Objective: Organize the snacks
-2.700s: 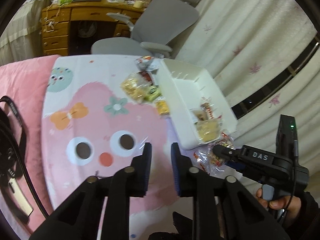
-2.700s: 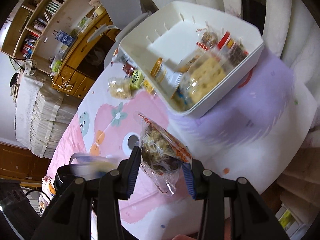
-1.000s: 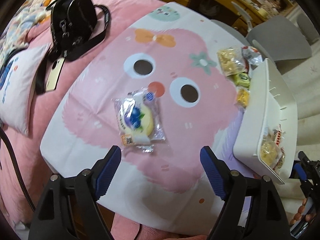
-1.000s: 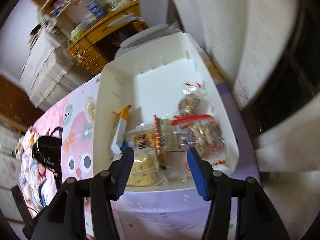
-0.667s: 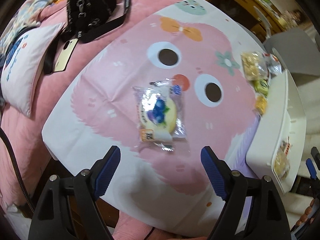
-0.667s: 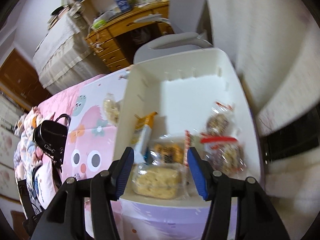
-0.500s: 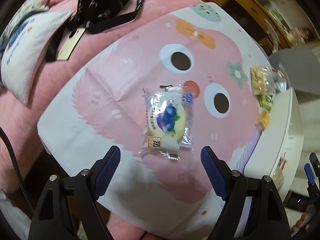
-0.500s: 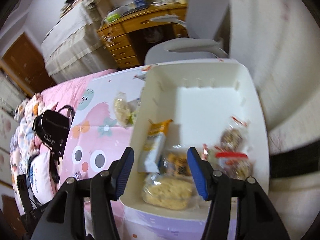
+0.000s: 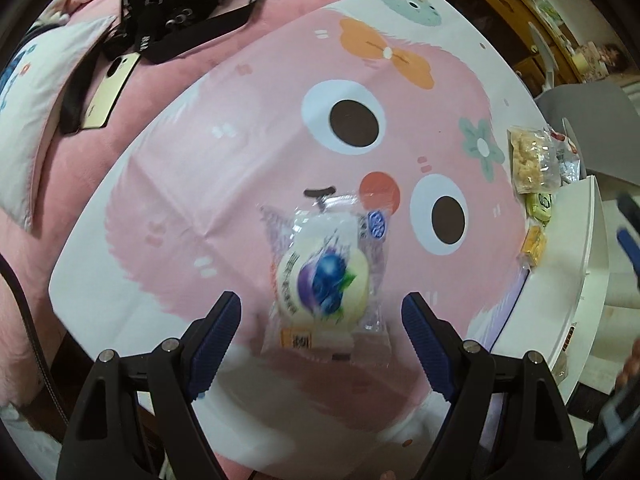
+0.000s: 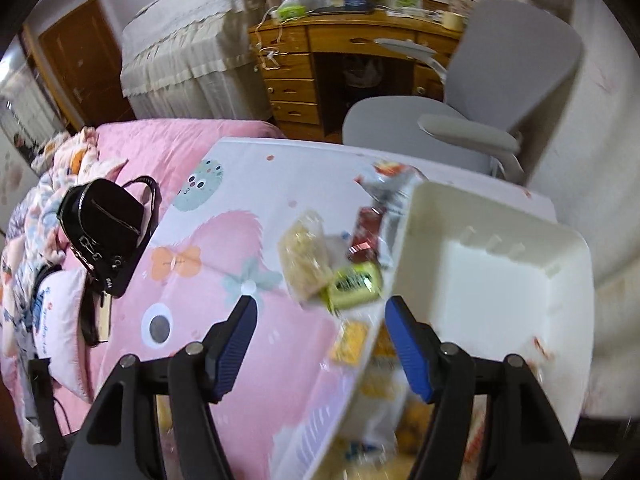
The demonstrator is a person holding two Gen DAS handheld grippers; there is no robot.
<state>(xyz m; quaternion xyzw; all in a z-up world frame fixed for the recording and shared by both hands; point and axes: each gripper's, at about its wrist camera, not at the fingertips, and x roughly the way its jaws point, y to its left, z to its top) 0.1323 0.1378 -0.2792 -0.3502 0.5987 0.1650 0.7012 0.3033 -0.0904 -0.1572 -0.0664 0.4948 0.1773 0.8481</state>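
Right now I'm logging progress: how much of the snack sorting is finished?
Partly done: several packets lie in the white bin. In hand: nothing; the left tool is open around the blueberry bun; the right tool is open. Left: the bun, the cracker bag and the green packet.

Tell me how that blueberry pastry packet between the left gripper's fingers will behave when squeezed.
The blueberry pastry packet lies flat in glossy clear film, so the left gripper, jaws wide open, may slip on it. Its round filling looks soft and probably dents. The loose crimped ends will likely flop.
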